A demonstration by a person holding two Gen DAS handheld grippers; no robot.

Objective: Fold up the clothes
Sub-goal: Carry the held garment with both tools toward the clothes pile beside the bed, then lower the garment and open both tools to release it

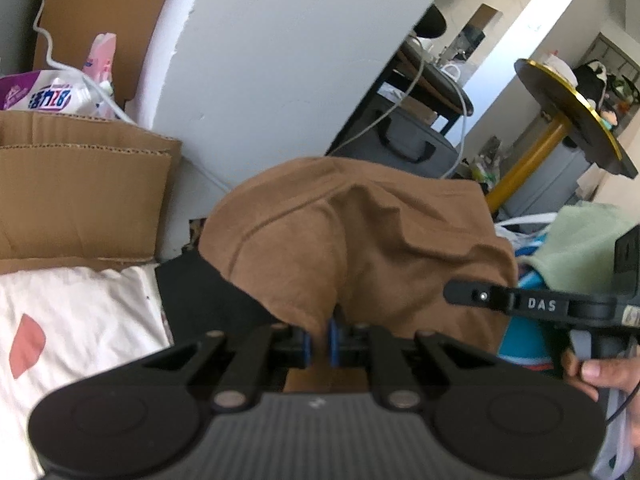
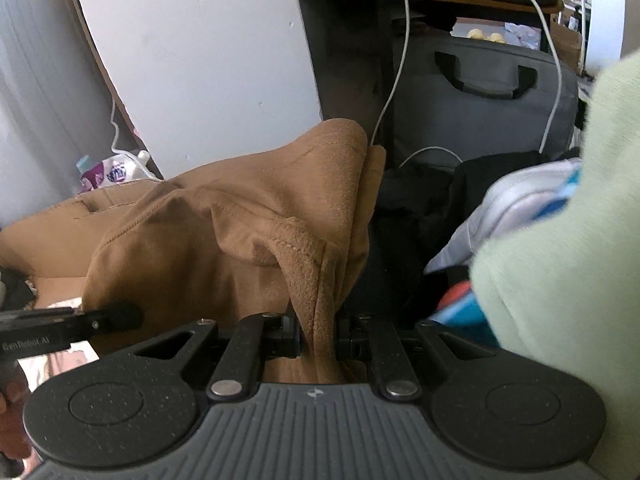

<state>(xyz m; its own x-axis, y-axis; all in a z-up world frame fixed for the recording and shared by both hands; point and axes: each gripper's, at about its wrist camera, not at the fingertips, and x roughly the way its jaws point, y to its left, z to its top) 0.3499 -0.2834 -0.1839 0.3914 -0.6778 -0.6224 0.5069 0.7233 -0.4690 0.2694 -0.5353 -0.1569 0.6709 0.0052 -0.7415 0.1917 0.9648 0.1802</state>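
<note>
1. At the far left of the left wrist view, a white cloth [image 1: 76, 320] with a pink patch lies near the camera, and a cardboard box [image 1: 84, 184] stands behind it.
2. A purple-and-white packet [image 1: 44, 94] sits behind the box, with a white cable [image 1: 80, 76] running over it.
3. A dark cloth [image 1: 200, 296] lies between the white cloth and the brown garment [image 1: 352, 240].
4. The left gripper [image 1: 319, 346] is clenched on a fold of the brown garment; its blue-edged pads pinch the fabric at the bottom centre of the view, and the garment rises in a rumpled mound just beyond them.
5. In the right wrist view, the right gripper [image 2: 318, 334] grasps a thick bunched fold of the same brown garment, whose stitched hem curls over just above the jaws.
6. Behind the garment, a white panel [image 2: 192, 60] stands at the left and a grey bag [image 2: 480, 100] with black handles at the right.
7. Far right in the left wrist view, a hand [image 1: 600, 376] holds the other gripper's handle.
8. A pale green cloth [image 2: 560, 260] fills the right side of the right wrist view, close to the camera, with blue-and-white clothes [image 2: 516, 200] beside it.
</note>
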